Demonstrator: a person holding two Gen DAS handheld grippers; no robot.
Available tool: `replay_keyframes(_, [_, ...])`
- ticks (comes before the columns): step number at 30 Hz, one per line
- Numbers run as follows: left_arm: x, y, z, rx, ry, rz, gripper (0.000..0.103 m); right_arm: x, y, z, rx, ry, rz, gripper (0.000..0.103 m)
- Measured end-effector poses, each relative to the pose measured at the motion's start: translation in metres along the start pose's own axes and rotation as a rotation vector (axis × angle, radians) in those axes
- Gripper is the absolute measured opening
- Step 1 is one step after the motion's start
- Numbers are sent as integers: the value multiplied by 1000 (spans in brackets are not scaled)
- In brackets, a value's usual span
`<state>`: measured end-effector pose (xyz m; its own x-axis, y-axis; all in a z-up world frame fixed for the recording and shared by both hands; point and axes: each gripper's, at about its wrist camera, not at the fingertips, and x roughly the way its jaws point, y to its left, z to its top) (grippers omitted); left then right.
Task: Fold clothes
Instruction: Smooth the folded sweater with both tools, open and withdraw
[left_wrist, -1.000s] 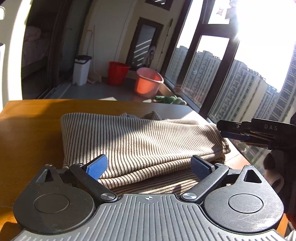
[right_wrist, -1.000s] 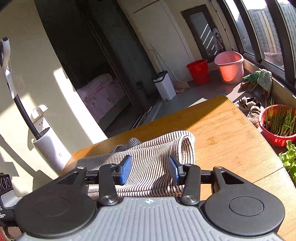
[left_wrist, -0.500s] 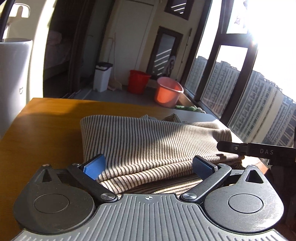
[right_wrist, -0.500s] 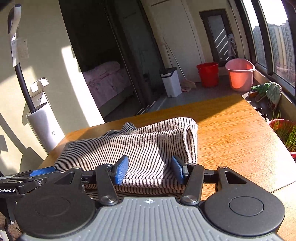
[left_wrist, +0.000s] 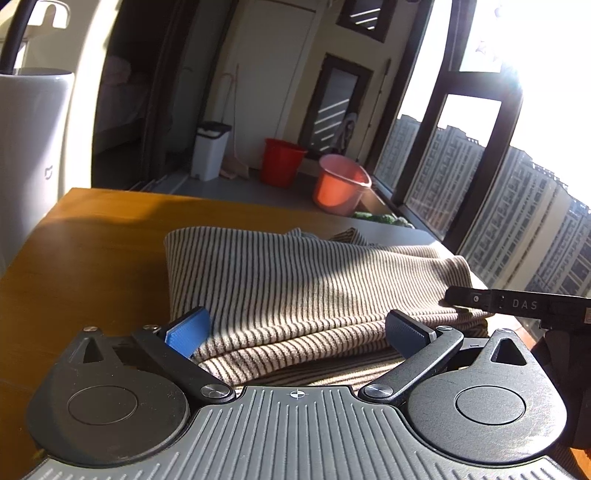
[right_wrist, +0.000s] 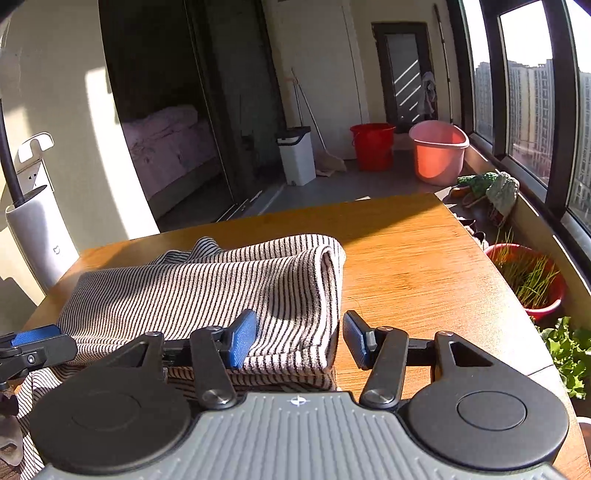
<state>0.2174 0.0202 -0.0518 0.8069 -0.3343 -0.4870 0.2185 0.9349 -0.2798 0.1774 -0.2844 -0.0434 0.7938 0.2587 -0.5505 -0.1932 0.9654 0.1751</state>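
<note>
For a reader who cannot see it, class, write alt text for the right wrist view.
A folded striped garment lies on a wooden table, and the right gripper has its open blue pads on either side of the garment's near right corner. The left gripper shows at the left edge; behind are a red bucket, a pink tub and sunlit windows.

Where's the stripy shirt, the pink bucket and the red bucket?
Stripy shirt (right_wrist: 207, 291): right wrist view, middle of its top layer.
Pink bucket (right_wrist: 437, 155): right wrist view, its front wall.
Red bucket (left_wrist: 280, 162): left wrist view, its front wall.
</note>
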Motion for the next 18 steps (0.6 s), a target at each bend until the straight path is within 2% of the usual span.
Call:
replay_keyframes(1, [0, 0, 0, -4, -1, 1, 103, -4, 5, 5, -21, -22, 6, 17])
replay_keyframes(7, [-1, 5, -2, -44, -9, -2, 103, -33, 27, 51, -98, -184, 79, 16])
replay_keyframes(10, [-1, 9, -3, -74, -13, -3, 103, -20, 17, 52, -60, -149, 61, 16])
replay_keyframes(15, [-1, 11, -4, -90, -14, -3, 103, 22, -19, 11, 97, 51, -7, 17])
replay_keyframes(18, [-2, 12, -4, -93, -14, -7, 103, 8, -26, 8, 125, 42, -4, 19])
